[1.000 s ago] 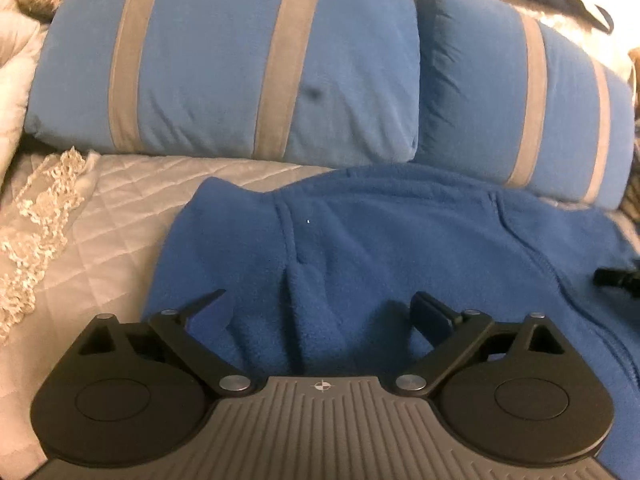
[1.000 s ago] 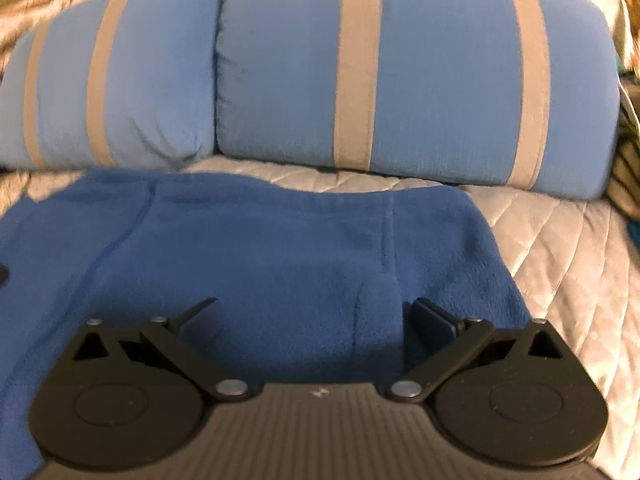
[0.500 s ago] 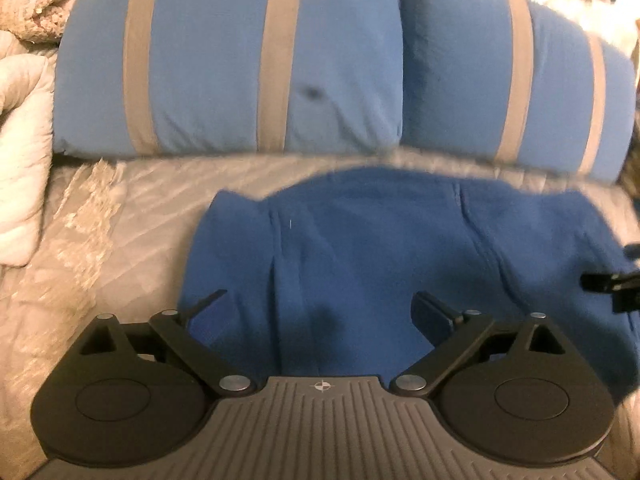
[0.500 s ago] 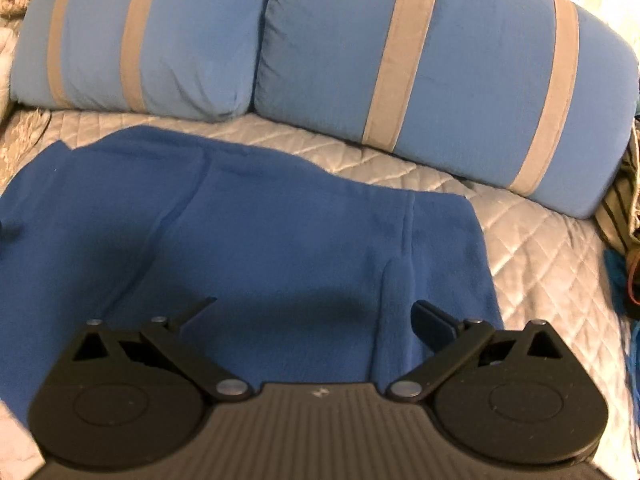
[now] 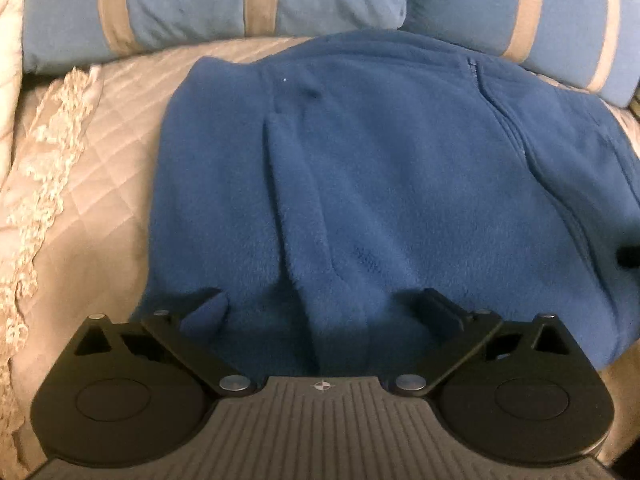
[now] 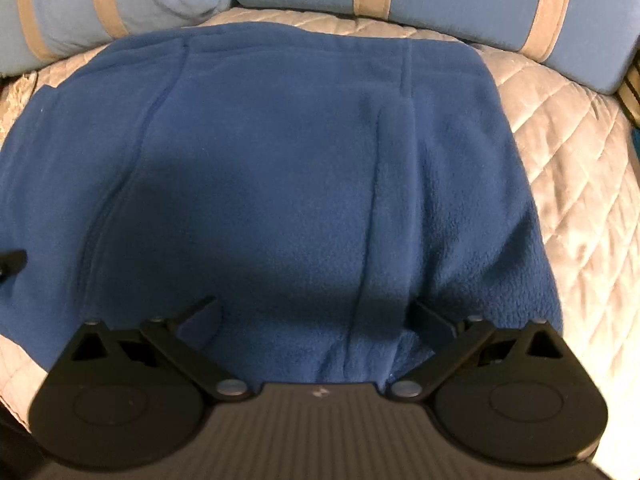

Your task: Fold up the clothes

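the blue fleece (image 5: 400, 184) lies spread on the quilt (image 5: 100, 184) just below the striped pillows (image 5: 200, 0), sides folded in but no crosswise fold yet — left gripper (image 5: 322, 304) just opened wide, empty, right gripper (image 6: 312, 312) likewise wide and empty.

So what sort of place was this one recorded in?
Most likely a bedroom: the blue fleece garment lies spread on a bed with a quilted, lace-edged cover, and two blue pillows with tan stripes sit along its far edge.

left claw (image 5: 322, 304) opened wider, both claws nearer fleece (image 5: 400, 184)
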Demonstrator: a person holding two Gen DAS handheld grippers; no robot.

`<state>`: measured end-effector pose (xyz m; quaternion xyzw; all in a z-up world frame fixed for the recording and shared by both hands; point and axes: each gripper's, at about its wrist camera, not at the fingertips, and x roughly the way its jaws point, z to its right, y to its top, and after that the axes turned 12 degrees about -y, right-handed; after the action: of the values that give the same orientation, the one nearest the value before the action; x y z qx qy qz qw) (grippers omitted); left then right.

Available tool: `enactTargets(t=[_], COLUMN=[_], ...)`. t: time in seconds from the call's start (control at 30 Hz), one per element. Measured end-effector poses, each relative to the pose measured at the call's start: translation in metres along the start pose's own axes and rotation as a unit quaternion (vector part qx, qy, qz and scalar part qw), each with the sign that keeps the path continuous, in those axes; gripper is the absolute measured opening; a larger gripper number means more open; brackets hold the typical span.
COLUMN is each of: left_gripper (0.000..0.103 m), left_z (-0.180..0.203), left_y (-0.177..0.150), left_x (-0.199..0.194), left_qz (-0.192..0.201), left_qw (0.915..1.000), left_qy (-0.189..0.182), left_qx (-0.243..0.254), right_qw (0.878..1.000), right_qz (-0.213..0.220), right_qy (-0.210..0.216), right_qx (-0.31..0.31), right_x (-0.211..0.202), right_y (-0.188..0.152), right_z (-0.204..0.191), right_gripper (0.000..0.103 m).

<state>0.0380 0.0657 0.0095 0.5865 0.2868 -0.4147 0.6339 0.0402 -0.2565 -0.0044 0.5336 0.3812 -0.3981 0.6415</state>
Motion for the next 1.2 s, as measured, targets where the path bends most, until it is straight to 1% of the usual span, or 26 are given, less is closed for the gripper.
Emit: enactTargets(t=[0.07, 0.13, 0.3, 0.4, 0.5, 0.57, 0.63, 0.7, 0.77, 0.8, 0.9, 0.93, 1.0, 1.07, 1.1, 1.13, 1.2], left_gripper=[0.103, 0.103, 0.103, 0.103, 0.103, 0.103, 0.102, 0.102, 0.102, 0.102, 0.102, 0.102, 0.102, 0.102, 0.102, 0.103, 0.103], left_z=[0.007, 0.010, 0.005, 0.006, 0.008, 0.010, 0.007, 0.004, -0.001, -0.004, -0.018, -0.024, -0.040, -0.058, -0.067, -0.078, -0.101], left_y=[-0.008, -0.010, -0.005, -0.002, 0.003, 0.006, 0.009, 0.013, 0.020, 0.024, 0.037, 0.041, 0.047, 0.052, 0.053, 0.051, 0.048], left_x=[0.000, -0.001, -0.007, -0.006, -0.006, -0.010, -0.016, -0.022, -0.026, -0.027, -0.027, -0.027, -0.021, -0.014, -0.010, -0.004, 0.006], left_qz=[0.021, 0.028, 0.021, 0.012, 0.004, 0.006, 0.017, 0.034, 0.052, 0.061, 0.083, 0.088, 0.089, 0.085, 0.082, 0.077, 0.067], left_qw=[0.9996, 0.9992, 0.9994, 0.9996, 0.9995, 0.9993, 0.9991, 0.9981, 0.9968, 0.9962, 0.9952, 0.9949, 0.9954, 0.9961, 0.9962, 0.9955, 0.9913], left_qy=[0.015, 0.021, 0.011, 0.012, 0.013, 0.005, -0.012, -0.037, -0.045, -0.046, -0.026, -0.025, -0.023, -0.021, -0.026, -0.047, -0.088], left_qx=[0.014, 0.020, 0.023, 0.023, 0.027, 0.036, 0.036, 0.036, 0.041, 0.043, 0.044, 0.043, 0.028, 0.006, -0.008, -0.029, -0.071], right_qw=[1.000, 1.000, 0.999, 0.998, 0.996, 0.991, 0.985, 0.982, 0.981, 0.982, 0.990, 0.991, 0.992, 0.993, 0.993, 0.992, 0.987], right_qz=[0.008, 0.017, 0.032, 0.053, 0.080, 0.104, 0.133, 0.154, 0.167, 0.166, 0.139, 0.130, 0.115, 0.096, 0.084, 0.074, 0.048], right_qy=[-0.006, -0.013, -0.013, -0.021, -0.031, -0.035, -0.041, -0.053, -0.060, -0.056, -0.038, -0.033, -0.016, 0.010, 0.031, 0.053, 0.094], right_qx=[-0.004, -0.009, -0.008, -0.012, -0.031, -0.073, -0.107, -0.096, -0.081, -0.069, -0.005, 0.019, 0.057, 0.068, 0.074, 0.087, 0.119], right_x=[0.000, 0.000, -0.002, -0.005, -0.007, -0.011, -0.019, -0.022, -0.021, -0.018, 0.000, 0.007, 0.020, 0.035, 0.044, 0.051, 0.066], right_y=[-0.002, -0.003, -0.006, -0.010, -0.013, -0.012, -0.007, 0.002, 0.014, 0.021, 0.041, 0.046, 0.052, 0.057, 0.058, 0.056, 0.053], right_z=[-0.003, -0.006, -0.007, -0.009, -0.015, -0.018, -0.017, -0.003, 0.015, 0.027, 0.068, 0.081, 0.104, 0.121, 0.128, 0.134, 0.145], right_gripper=[0.103, 0.103, 0.103, 0.103, 0.103, 0.103, 0.103, 0.103, 0.103, 0.103, 0.103, 0.103, 0.103, 0.103, 0.103, 0.103, 0.103])
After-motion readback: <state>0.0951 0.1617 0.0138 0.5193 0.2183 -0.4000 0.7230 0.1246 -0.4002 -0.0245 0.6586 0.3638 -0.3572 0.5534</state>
